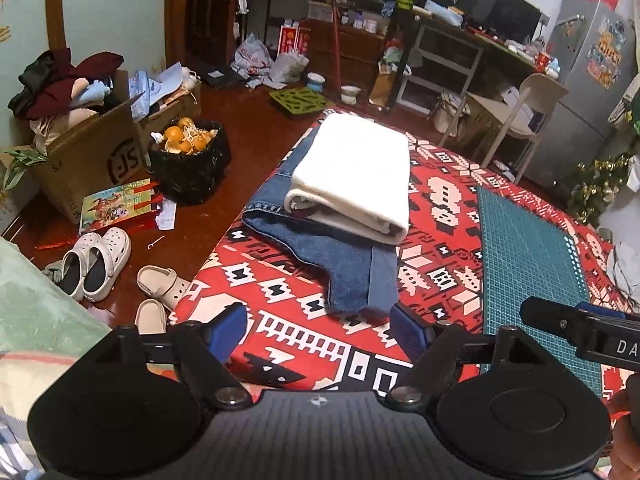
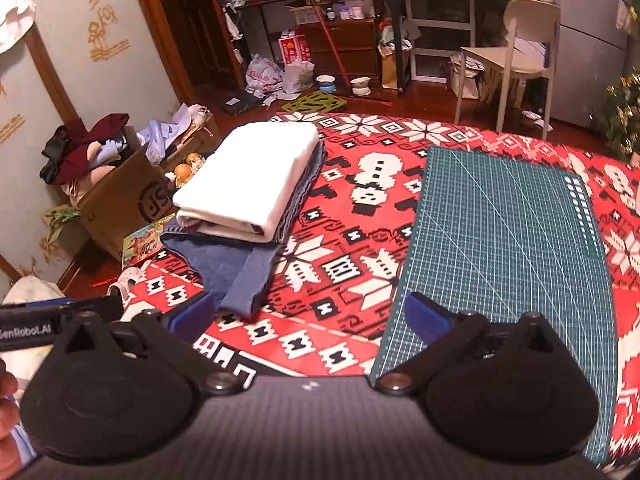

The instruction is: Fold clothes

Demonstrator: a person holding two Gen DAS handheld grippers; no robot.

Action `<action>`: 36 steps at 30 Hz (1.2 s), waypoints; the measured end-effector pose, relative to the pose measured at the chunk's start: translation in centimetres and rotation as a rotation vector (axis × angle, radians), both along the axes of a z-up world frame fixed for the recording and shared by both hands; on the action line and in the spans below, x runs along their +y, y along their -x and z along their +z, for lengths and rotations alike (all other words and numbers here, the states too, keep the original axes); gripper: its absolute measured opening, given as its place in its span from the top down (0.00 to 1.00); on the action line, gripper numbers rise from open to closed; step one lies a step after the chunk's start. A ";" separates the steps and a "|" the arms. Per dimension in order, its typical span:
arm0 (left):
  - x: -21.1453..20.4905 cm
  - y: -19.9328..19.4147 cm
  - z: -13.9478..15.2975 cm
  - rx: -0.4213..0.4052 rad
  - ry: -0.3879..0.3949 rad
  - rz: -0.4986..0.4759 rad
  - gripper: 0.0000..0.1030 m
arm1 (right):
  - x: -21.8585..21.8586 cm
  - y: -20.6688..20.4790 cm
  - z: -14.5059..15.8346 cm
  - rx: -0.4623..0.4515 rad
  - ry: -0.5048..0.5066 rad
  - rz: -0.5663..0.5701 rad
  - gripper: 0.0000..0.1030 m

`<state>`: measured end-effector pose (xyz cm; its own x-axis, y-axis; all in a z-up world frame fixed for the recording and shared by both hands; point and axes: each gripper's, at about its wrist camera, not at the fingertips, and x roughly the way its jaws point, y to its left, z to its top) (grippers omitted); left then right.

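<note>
Left wrist: my left gripper (image 1: 320,330) spread wide, empty. Folded white cloth bundle (image 1: 356,172) on folded blue denim jeans (image 1: 320,248), red patterned tablecloth (image 1: 280,300). Right wrist: right gripper (image 2: 310,318) wide, empty; green cutting mat (image 2: 504,240) right of stack.

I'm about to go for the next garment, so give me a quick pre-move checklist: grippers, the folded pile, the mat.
1. Left gripper open, nothing between the jaws: ok.
2. Right gripper open and empty: ok.
3. White folded garment lies flat on the denim piece: ok.
4. Denim piece fully folded: not ok, its near end sticks out from under the white one.
5. Green cutting mat bare for the next garment: ok.
6. Next garment within reach: cannot tell; clothes show only in the cardboard box on the floor.
</note>
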<state>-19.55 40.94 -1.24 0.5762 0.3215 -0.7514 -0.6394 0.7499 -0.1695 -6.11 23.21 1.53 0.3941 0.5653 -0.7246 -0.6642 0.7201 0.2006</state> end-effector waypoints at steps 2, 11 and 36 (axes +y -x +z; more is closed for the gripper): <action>-0.3 0.4 -0.1 -0.003 -0.008 0.007 0.16 | -0.3 0.4 0.0 0.004 -0.006 -0.007 0.01; -1.7 0.7 0.6 0.002 -0.081 0.003 0.15 | -0.9 1.5 0.7 -0.051 0.005 -0.026 0.01; -3.5 0.2 1.1 -0.022 -0.104 -0.059 0.15 | -1.1 2.6 1.2 -0.018 0.008 -0.001 0.01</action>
<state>-19.74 37.39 -0.09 0.6122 0.3621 -0.7029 -0.5904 0.8007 -0.1018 -8.67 22.10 2.78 0.4078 0.5591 -0.7218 -0.6669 0.7224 0.1827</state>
